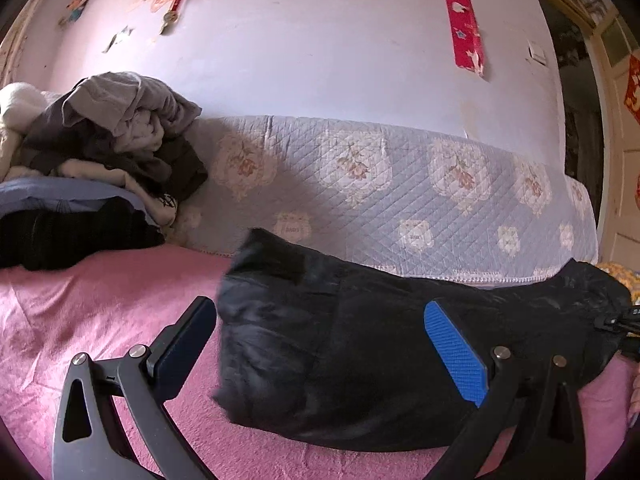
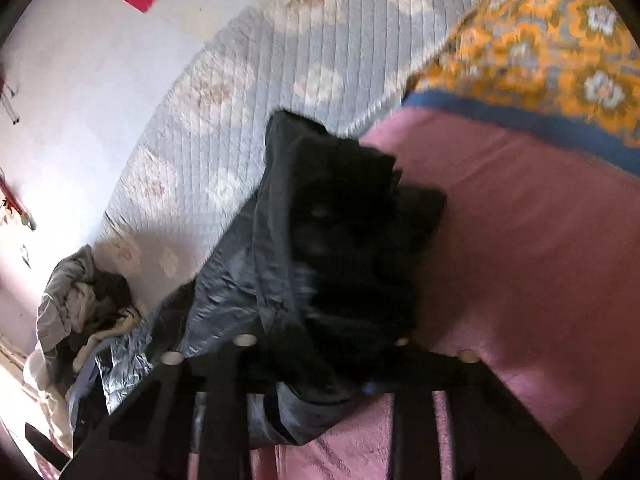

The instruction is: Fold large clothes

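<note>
The left gripper (image 1: 320, 354) has its jaws spread wide, hovering over the black shiny padded garment (image 1: 360, 360) without pinching it; one blue ribbed pad (image 1: 456, 352) shows, the other faces away. The garment lies on the pink bedsheet (image 1: 80, 320), long axis left to right, its far edge against the pale blue quilted floral cover (image 1: 360, 184). Only the left view shows the heap of grey and cream clothes (image 1: 112, 132) far left and the red hanging banner (image 1: 464, 20). Only the right view shows the orange floral crocheted blanket (image 2: 540, 52) far right; there the right gripper (image 2: 320, 380) is clamped on a bunched end of the garment, fabric rising away from the camera; blurred.
</note>
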{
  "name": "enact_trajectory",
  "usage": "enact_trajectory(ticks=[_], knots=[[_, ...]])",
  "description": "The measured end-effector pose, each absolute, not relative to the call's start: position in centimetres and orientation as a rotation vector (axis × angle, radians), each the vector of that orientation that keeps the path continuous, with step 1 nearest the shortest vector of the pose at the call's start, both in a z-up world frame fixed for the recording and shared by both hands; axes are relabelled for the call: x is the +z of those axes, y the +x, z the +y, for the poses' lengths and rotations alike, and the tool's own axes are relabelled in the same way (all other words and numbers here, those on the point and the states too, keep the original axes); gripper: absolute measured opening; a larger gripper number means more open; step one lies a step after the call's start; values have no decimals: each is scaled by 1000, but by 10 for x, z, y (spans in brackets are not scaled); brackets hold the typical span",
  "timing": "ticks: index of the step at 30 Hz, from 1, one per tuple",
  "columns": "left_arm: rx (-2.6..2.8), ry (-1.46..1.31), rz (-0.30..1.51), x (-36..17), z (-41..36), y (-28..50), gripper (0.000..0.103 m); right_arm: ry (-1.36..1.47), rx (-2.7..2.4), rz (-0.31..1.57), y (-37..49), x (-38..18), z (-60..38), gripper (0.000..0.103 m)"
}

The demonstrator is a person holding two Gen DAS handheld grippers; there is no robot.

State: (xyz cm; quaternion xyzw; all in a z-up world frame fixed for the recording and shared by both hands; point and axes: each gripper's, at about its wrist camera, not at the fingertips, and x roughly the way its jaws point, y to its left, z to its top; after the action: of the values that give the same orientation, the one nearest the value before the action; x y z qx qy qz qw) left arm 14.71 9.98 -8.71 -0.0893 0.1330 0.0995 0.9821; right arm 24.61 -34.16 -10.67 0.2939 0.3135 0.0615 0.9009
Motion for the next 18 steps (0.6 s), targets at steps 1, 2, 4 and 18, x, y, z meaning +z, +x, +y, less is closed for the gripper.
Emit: enact_trajectory(ticks=[1,2,4,18], knots=[[202,-185,268,-87,101,147,103,566,108,626,242,-97,-343,21],[205,-189,272,-88,102,147,103,518,89,615,240,-88,-344,21],[205,-192,292,-89,102,151,103,405,45,589,235,-66,-348,21],[167,-193,381,-96,101,165,103,-91,112,443,201,33,-276,22]])
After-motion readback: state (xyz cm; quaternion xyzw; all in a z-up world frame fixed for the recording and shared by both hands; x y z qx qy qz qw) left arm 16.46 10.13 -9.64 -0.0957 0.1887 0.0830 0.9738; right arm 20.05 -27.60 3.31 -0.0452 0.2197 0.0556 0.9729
